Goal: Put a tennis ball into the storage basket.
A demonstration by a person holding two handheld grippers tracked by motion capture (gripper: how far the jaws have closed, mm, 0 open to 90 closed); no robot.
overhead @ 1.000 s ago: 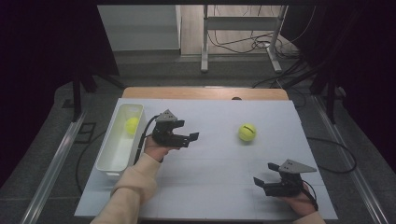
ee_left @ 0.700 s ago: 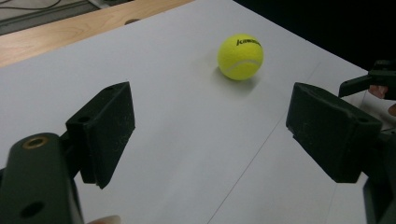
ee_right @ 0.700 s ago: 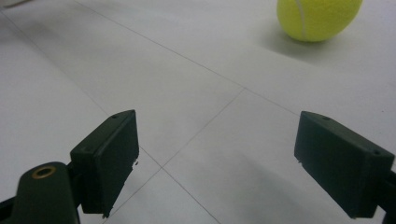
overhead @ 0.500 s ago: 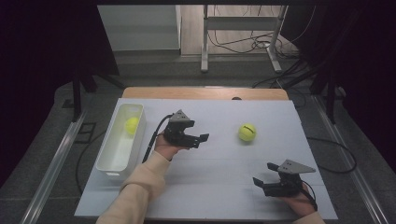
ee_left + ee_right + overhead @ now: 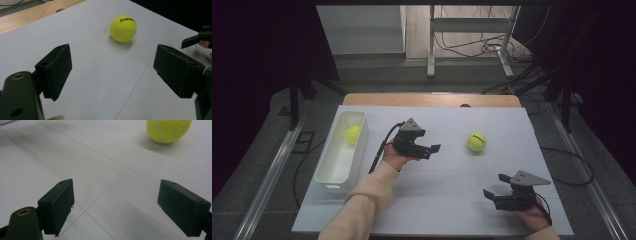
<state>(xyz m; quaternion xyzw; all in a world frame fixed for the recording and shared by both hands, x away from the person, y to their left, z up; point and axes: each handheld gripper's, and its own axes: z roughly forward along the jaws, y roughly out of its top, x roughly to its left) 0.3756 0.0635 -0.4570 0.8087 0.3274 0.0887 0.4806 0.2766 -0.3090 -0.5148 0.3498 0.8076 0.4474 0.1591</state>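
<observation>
- The left gripper (image 5: 432, 149) hovers over the middle of the white bench (image 5: 447, 200), its jaws spread wide and holding nothing, pointed toward a yellow tennis ball (image 5: 476, 141)
- That tennis ball rests on the bare bench surface to the right of the left gripper, near it but clearly apart; in the left gripper view the ball (image 5: 123, 28) lies ahead of the open jaws, beyond their tips, with dark lettering on its upper side
- The right gripper (image 5: 493, 195) sits low at the near right corner of the bench, its jaws likewise spread and empty, held in a hand (image 5: 532, 217) at the bottom edge of the high view
- In the right gripper view the same ball (image 5: 168, 130) shows at the top right, well ahead of the open jaws
- A white tray (image 5: 332, 172) stands along the left side of the bench, with a second yellow ball (image 5: 353, 134) lying in its far end
- A cream sleeve (image 5: 362, 205) covers the left forearm reaching in from the bottom of the high view
</observation>
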